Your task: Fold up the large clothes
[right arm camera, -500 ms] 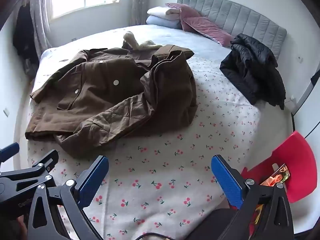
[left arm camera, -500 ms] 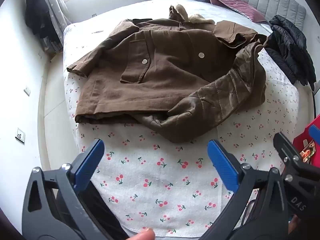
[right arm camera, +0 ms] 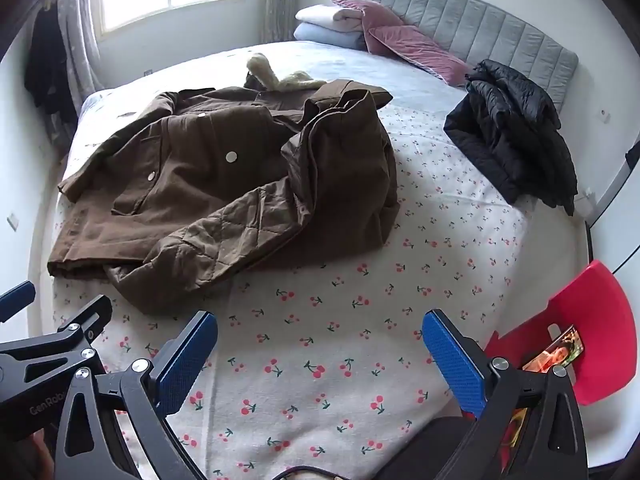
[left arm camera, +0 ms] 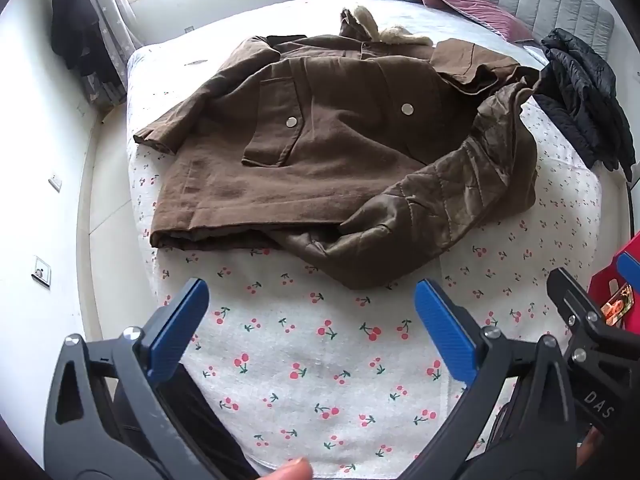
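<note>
While the cherry-print bedspread (right arm camera: 320, 360) lies bare nearby, the big brown quilted-lining coat (left arm camera: 320, 152) sprawls unfolded at its far left, so folding seems unstarted; next, the left gripper (left arm camera: 308, 316) and right gripper (right arm camera: 320, 344), both wide open and empty, must reach its near hem.

cut off: red chair (right arm camera: 592, 332) running past the right edge | hidden: brown coat (left arm camera: 320, 152) covering its own underside | unreadable: picture card (right arm camera: 556, 354) blurring
</note>
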